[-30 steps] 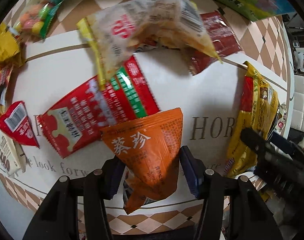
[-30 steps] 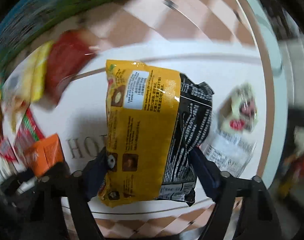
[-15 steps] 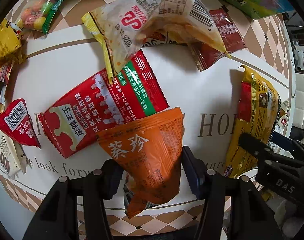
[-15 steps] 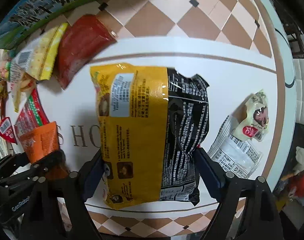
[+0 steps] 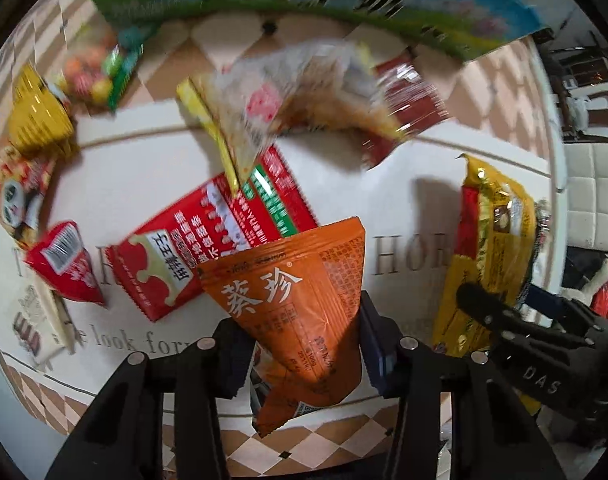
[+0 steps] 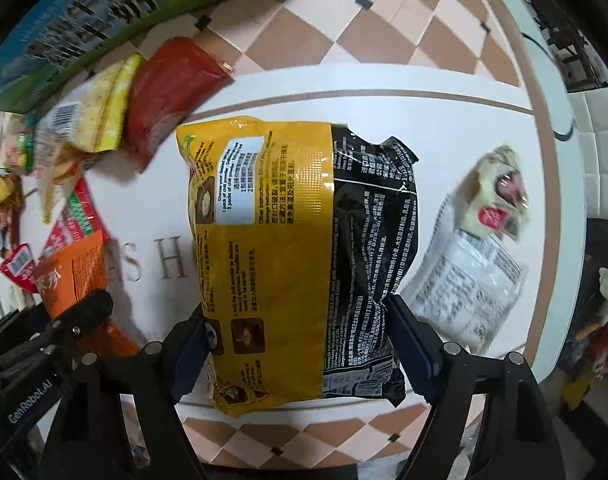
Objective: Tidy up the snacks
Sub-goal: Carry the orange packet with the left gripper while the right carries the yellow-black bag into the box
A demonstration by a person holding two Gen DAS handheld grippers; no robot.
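My left gripper (image 5: 304, 344) is shut on an orange snack packet (image 5: 295, 304) and holds it above the white table (image 5: 143, 168). My right gripper (image 6: 304, 344) is shut on a yellow-and-black noodle pack (image 6: 299, 248), held above the table; the pack also shows at the right of the left wrist view (image 5: 492, 248). The orange packet and left gripper show at the lower left of the right wrist view (image 6: 71, 276).
A red packet (image 5: 215, 240), a pale crumpled bag (image 5: 295, 104), a dark red pack (image 5: 408, 100) and small snacks (image 5: 63, 268) lie on the table. A green-blue box (image 6: 103, 24) stands at the back. White wrapped snacks (image 6: 476, 256) lie at the right.
Both grippers keep their packs. The left wrist view has tilted up a little and blurred, showing more of the box at the back. The right gripper has shifted slightly with the noodle pack.
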